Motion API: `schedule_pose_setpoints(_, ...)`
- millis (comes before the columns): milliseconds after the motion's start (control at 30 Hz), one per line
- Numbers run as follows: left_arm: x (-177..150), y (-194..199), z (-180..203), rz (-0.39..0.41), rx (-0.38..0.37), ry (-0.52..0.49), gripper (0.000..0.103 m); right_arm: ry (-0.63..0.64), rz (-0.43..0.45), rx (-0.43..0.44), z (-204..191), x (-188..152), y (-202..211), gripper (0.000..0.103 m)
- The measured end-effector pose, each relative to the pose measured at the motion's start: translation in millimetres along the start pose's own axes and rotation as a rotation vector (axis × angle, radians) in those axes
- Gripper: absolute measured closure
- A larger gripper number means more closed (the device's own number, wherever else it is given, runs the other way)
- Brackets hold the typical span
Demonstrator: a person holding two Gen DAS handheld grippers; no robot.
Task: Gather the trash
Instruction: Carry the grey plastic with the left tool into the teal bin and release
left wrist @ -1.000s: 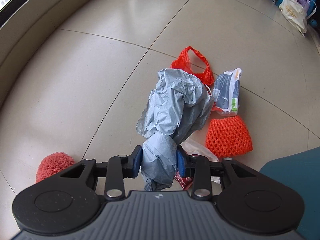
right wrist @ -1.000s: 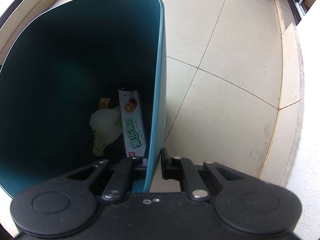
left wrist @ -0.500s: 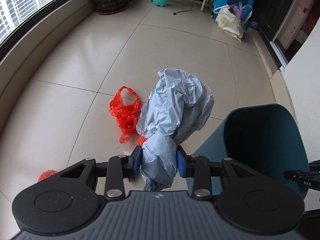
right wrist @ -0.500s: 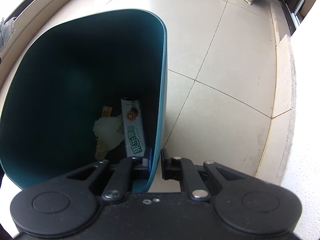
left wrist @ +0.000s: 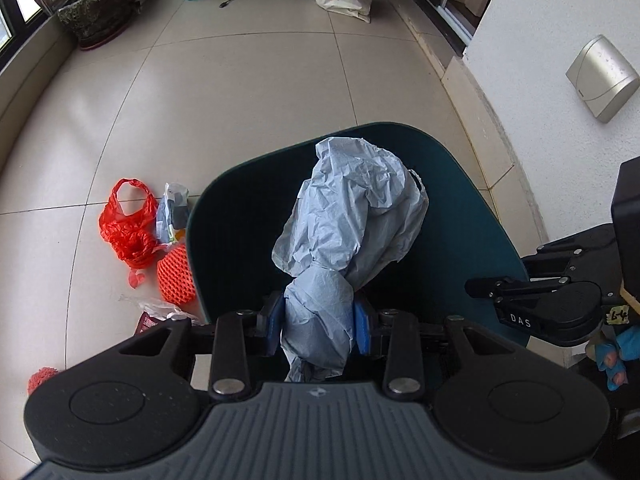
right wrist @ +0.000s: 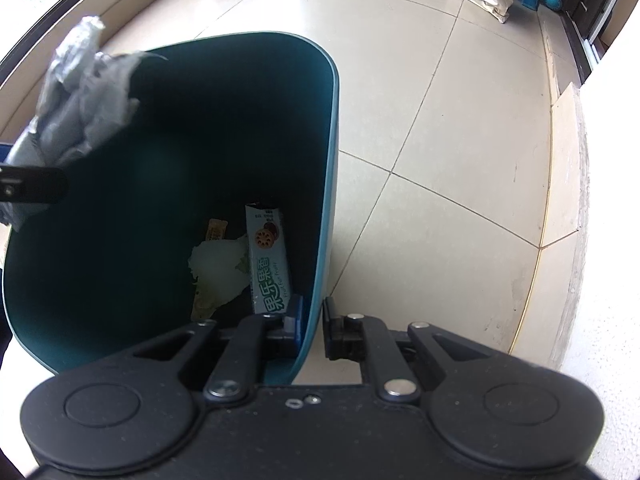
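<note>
Trash bin [right wrist: 168, 168], teal and tilted, has its rim pinched by the right tongs [right wrist: 311, 326], closed on the wall. Over its mouth hangs the crumpled blue bag [left wrist: 352, 232], clamped in the left tongs [left wrist: 319, 318]. Best to centre the bag above the opening, then open those tongs. A snack wrapper [right wrist: 269, 258] lies inside.

I read "DAS" on the right gripper [left wrist: 520, 320], "64" on its small tag [left wrist: 617, 314], and "Fruit Fun Fruity" on the snack box [right wrist: 269, 264] at centre frame.
</note>
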State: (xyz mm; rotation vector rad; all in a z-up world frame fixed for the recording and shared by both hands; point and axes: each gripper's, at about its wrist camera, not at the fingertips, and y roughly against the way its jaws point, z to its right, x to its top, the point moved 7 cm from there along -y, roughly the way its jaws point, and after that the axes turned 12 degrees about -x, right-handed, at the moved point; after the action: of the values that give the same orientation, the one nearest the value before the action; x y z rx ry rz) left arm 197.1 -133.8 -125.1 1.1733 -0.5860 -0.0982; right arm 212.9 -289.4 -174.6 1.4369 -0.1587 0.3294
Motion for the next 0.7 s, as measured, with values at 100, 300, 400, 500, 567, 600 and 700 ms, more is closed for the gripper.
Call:
schedule_pose_setpoints(100, -2, -24, 7, -0.041, 0.012, -0.005, 0.069, -0.003, 0.0, 0.004, 1, -1, -1, 0.094)
schedule_pose_setpoints(300, -5, -59, 13, -0.107, 0.046, -0.006, 0.068, -0.007, 0.001, 0.014, 2, -2, 0, 0.093)
schedule_pose_setpoints(400, -5, -70, 15, -0.124, 0.059, -0.011, 0.068, -0.006, 0.001, 0.015, 3, -2, 0, 0.093)
schedule_pose_setpoints(500, -6, -75, 16, -0.132, 0.058, -0.018, 0.068, -0.007, 0.001, 0.016, 4, -2, 0, 0.093)
schedule_pose_setpoints(567, -6, -75, 19, -0.128, 0.056, -0.031, 0.066, -0.007, 0.001, 0.016, 4, -2, 0, 0.093)
schedule_pose_setpoints(600, -6, -75, 21, -0.12, 0.053, -0.032, 0.064, -0.007, 0.002, 0.017, 4, -2, 0, 0.093)
schedule_pose_setpoints(700, 1, -75, 22, -0.096, 0.029, -0.019, 0.047, -0.01, 0.002, 0.02, 5, -2, 0, 0.093)
